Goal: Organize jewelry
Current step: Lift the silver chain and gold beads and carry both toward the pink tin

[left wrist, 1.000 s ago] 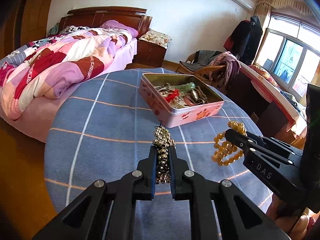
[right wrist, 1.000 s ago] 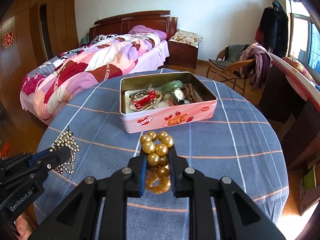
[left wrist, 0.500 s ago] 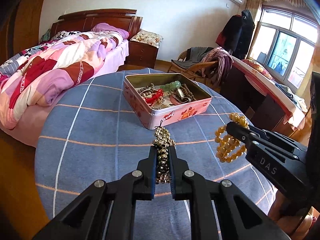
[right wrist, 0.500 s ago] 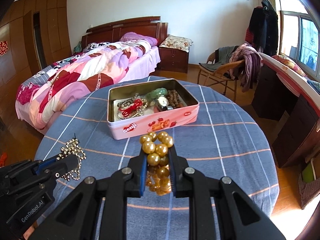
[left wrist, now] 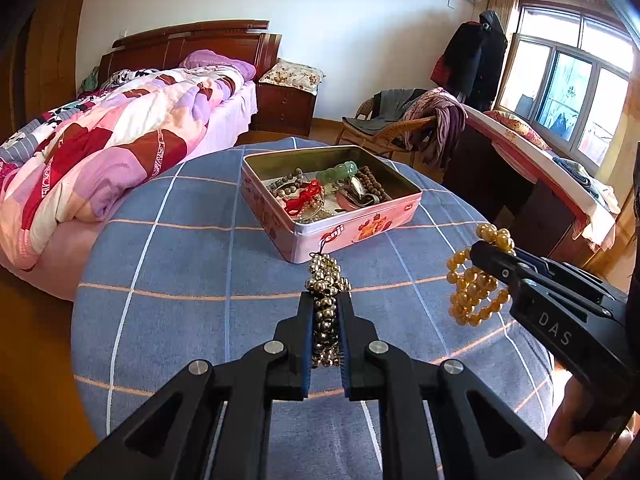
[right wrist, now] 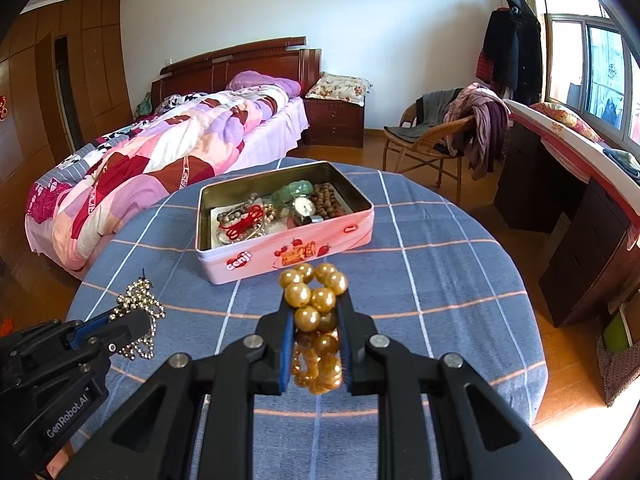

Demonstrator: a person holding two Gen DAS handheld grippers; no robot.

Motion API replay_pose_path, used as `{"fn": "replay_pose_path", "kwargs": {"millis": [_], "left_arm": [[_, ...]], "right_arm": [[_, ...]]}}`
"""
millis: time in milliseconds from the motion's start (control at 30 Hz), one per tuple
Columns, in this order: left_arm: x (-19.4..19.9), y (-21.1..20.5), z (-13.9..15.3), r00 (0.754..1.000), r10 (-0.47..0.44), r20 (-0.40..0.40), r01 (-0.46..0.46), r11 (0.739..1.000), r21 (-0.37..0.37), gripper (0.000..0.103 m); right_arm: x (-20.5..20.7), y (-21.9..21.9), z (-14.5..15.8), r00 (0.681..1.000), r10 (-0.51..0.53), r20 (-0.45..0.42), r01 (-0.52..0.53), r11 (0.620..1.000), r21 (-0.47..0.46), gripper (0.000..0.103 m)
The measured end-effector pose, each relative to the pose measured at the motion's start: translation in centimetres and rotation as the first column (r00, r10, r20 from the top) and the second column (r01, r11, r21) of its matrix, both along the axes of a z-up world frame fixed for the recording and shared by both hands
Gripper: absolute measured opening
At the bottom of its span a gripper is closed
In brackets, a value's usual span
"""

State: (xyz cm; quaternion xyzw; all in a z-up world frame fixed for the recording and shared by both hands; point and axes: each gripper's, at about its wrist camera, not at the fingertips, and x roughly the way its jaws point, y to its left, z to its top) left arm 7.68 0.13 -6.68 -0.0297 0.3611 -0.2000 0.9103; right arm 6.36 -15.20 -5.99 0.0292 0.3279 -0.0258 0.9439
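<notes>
An open pink tin (left wrist: 362, 232) (right wrist: 256, 258) sits on the round blue checked table and holds several pieces of jewelry: a red cord, a green bangle, brown beads, a watch. My left gripper (left wrist: 325, 300) (right wrist: 136, 320) is shut on a silver bead chain (left wrist: 326, 280) (right wrist: 140, 304), held above the cloth in front of the tin. My right gripper (right wrist: 314, 302) (left wrist: 486, 254) is shut on a gold bead bracelet (right wrist: 316, 292) (left wrist: 474, 284), also held above the table, to the right of the left gripper.
The table (left wrist: 180, 260) (right wrist: 440, 272) has a blue cloth with orange and white lines. A bed with a pink quilt (left wrist: 100, 140) stands left. A wicker chair with clothes (right wrist: 440, 136) and a dark desk (right wrist: 580, 220) stand at the right.
Both grippers have pulled back and risen a little with their jewelry; the tin looks farther away and more to the right in the left view. Both grips are unchanged.
</notes>
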Motion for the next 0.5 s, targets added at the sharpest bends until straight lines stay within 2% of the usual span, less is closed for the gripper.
{"fn": "replay_pose_path", "kwargs": {"millis": [233,367,500], "left_arm": [[0.3,-0.4,0.2,1.0,-0.011,0.001,0.011,1.0,-0.003,0.01],[0.7,-0.5,0.4,1.0,-0.029,-0.006,0.028,0.999,-0.045,0.01],[1.6,-1.0,0.4,0.999,-0.043,-0.012,0.043,0.998,-0.05,0.01]], "right_arm": [[-0.3,-0.7,0.7,1.0,-0.017,0.019,0.017,1.0,0.004,0.022],[-0.3,-1.3,1.0,0.999,-0.027,0.027,0.027,1.0,0.006,0.022],[0.1,-1.8,1.3,0.999,-0.041,0.032,0.041,0.999,0.006,0.022]]}}
